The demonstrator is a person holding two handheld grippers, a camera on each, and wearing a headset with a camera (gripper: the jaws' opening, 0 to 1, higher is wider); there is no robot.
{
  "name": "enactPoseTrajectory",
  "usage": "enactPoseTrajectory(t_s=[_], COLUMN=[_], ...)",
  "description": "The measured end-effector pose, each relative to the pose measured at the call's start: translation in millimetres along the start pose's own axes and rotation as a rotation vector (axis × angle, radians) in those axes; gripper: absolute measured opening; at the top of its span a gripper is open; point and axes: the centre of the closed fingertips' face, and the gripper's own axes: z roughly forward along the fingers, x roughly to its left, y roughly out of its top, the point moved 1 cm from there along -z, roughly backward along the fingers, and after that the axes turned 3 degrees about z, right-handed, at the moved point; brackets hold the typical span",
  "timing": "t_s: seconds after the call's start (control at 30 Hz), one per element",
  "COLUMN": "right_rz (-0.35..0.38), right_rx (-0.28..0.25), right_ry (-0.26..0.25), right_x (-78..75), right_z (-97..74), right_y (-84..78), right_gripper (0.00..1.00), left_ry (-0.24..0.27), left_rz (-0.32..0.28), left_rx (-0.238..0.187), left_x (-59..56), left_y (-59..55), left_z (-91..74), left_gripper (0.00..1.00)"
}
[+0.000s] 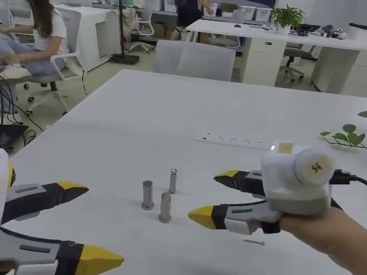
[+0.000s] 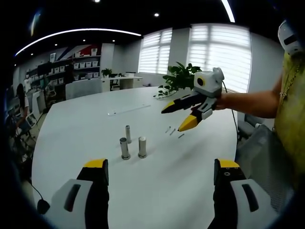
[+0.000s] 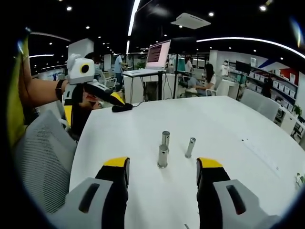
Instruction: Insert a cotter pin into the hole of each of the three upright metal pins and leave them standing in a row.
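Head view: three metal pins [image 1: 165, 207] stand clustered on the table [image 1: 143, 114], a cotter pin [image 1: 254, 242] lying near-right by my right gripper [image 1: 207, 196]. It and the left gripper [image 1: 100, 224] both gape, empty. My worry is wide jaws clipping a neighbouring pin and toppling it.

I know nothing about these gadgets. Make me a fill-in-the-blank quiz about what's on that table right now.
___ metal pins stand upright on the white table. The jaws of the left tool and the right tool are both ___. A thin cotter pin lies on the table nearest the ___ tool.
Missing words: three; open; right.
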Motion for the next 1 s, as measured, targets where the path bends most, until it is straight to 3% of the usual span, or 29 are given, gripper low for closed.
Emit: enactPoseTrajectory(t_s=[0.47, 1.0], right_rz=[0.007, 0.044], right_rx=[0.017, 0.036], right_ry=[0.015, -0.014], right_x=[1.0, 0.3], right_z=[33.9, 66.3], right_y=[-2.1, -12.3], right_gripper=[0.48, 0.36], left_ry=[-0.007, -0.025], left_rz=[-0.005, -0.019], left_rx=[0.006, 0.011], left_x=[2.4, 2.0], left_y=[-1.6, -6.7], left_z=[5.4, 10.9], left_gripper=[0.91, 0.91])
